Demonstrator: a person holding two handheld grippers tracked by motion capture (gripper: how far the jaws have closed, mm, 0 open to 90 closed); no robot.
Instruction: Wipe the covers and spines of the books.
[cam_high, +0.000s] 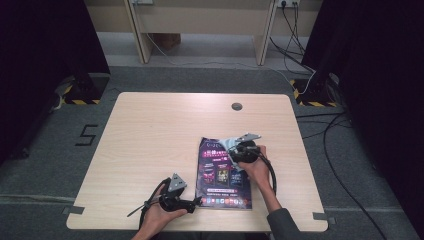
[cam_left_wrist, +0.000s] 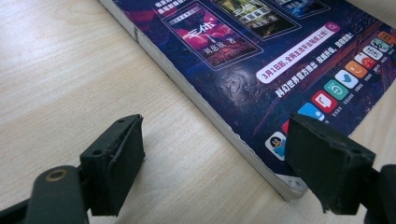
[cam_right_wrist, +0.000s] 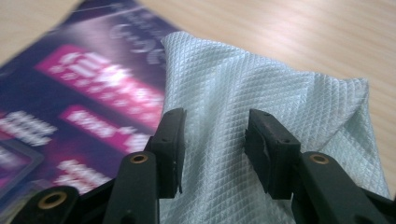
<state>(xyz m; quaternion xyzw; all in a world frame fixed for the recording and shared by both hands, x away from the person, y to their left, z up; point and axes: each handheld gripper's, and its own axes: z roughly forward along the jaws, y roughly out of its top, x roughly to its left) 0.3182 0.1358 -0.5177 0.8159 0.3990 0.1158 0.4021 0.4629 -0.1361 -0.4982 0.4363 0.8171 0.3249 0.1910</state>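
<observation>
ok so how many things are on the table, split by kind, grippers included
magazine: 1, dark purple cover
cloth: 1, pale quilted, lying on the magazine's far end
handheld grippers: 2, left gripper at the magazine's near corner, right gripper over the cloth
total: 4

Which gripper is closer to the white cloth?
Right. The right gripper is over the cloth, jaws straddling it; the left gripper sits at the magazine's near corner.

A thick, dark purple glossy magazine (cam_left_wrist: 261, 60) is seen lying flat on a pale wooden table (cam_left_wrist: 70, 79), its corner framed by two spread black jaws.
</observation>
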